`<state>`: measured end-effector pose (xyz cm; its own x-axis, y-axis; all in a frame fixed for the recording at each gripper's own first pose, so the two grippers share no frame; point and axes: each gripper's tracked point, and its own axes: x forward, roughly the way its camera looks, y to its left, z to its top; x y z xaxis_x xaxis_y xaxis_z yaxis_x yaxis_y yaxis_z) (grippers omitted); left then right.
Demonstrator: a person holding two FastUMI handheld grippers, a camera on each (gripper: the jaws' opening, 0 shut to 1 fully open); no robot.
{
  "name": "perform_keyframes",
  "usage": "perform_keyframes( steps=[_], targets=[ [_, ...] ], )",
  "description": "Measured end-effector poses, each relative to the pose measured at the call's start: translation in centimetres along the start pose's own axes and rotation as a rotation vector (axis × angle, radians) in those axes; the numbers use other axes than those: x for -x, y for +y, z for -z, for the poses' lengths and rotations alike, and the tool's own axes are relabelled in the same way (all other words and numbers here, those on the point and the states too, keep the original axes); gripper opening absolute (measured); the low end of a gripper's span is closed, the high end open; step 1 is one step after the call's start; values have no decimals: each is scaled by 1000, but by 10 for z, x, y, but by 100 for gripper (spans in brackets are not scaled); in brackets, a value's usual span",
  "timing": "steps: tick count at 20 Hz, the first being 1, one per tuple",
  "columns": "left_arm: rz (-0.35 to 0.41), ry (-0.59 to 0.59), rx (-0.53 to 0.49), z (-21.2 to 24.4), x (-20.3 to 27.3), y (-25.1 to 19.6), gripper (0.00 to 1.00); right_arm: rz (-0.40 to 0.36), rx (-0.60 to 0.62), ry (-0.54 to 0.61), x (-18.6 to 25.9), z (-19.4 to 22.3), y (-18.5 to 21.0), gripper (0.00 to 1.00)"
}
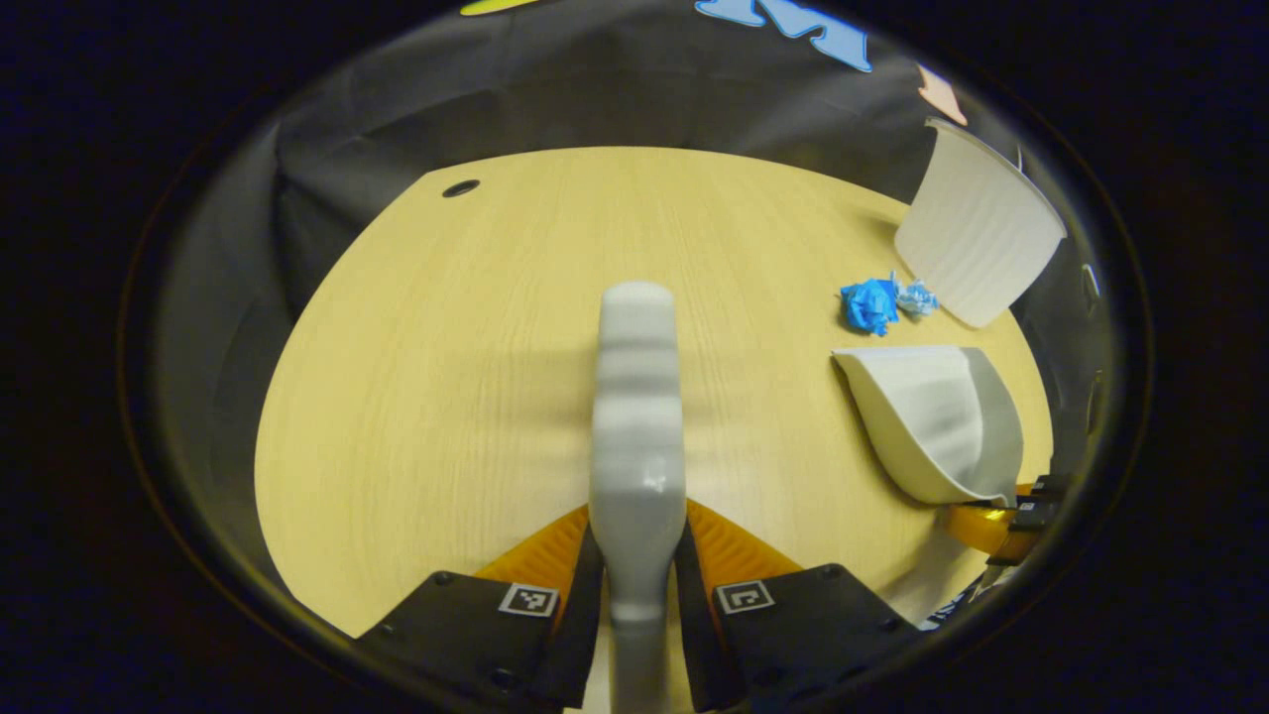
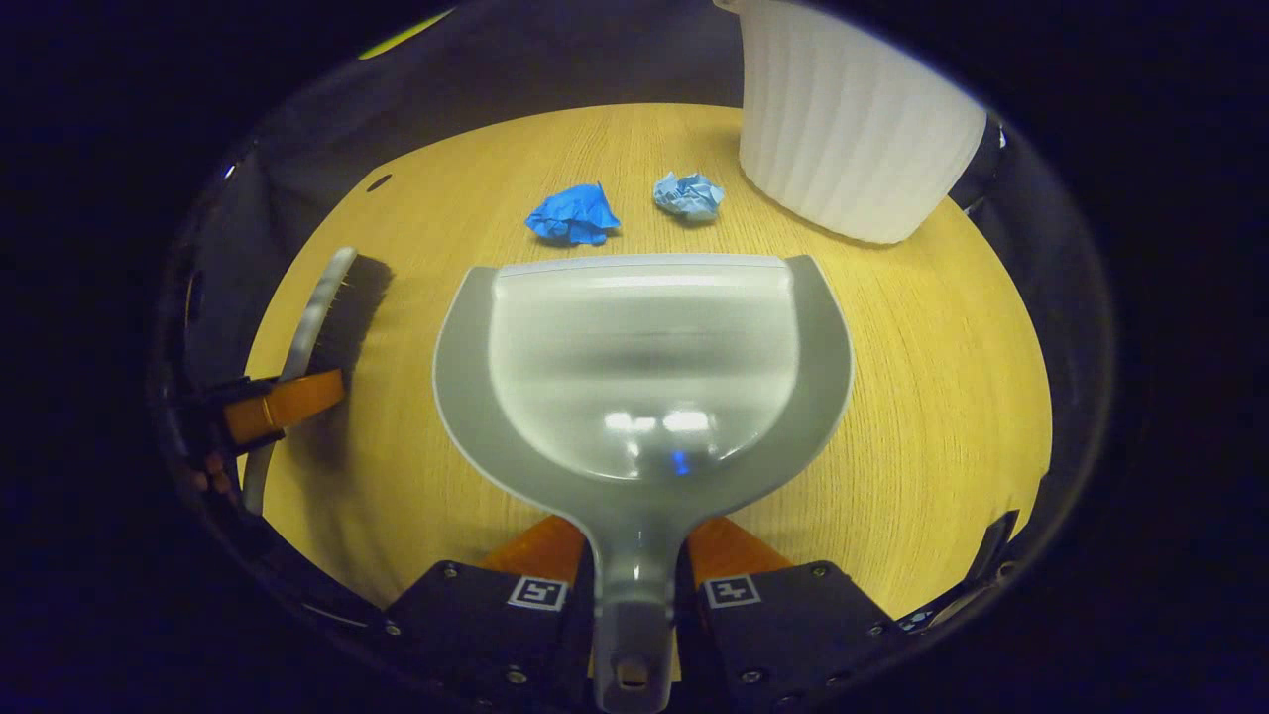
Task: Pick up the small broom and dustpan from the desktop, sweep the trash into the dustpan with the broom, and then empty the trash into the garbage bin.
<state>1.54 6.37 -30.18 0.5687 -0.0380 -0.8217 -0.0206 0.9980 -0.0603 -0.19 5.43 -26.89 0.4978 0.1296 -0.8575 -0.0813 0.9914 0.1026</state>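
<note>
In the right gripper view the right claw (image 2: 635,580) is closed on the grey handle of the dustpan (image 2: 642,367), both fingers pressing its narrow neck. The pan points straight ahead along the fingers, its scoop holding nothing, its front lip low over the wooden bench (image 2: 952,397). Just beyond that lip lie two pieces of trash: a crumpled dark blue wad (image 2: 573,215) and, to its right, a paler blue wad (image 2: 689,194), near each other but apart. Further right stands the white ribbed garbage bin (image 2: 853,139), upright on the bench; its inside cannot be seen.

In the left gripper view the left claw (image 1: 637,555) is clamped on the pale handle of the small broom (image 1: 637,416), which runs forward between the fingers and out over the bench. The right gripper view shows that broom at its left edge, bristles down toward the bench top, well apart from the dustpan. From the left claw, the dustpan sits off to the right, with the trash and bin beyond it.
</note>
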Motion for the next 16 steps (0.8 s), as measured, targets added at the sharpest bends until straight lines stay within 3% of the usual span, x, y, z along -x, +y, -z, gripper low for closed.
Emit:
perform_keyframes(
  steps=[2,9,16],
  targets=[
    [-3,-5,-18,-3,-1,-1,39,-7,17,-3,1,1,-4,35],
    [10,-6,-101,-24,-2,-19,40,-38,86,-10,4,-2,-22,35],
    [38,7,-248,-63,-22,-44,41,-70,189,17,7,-11,-51,35]
  ],
)
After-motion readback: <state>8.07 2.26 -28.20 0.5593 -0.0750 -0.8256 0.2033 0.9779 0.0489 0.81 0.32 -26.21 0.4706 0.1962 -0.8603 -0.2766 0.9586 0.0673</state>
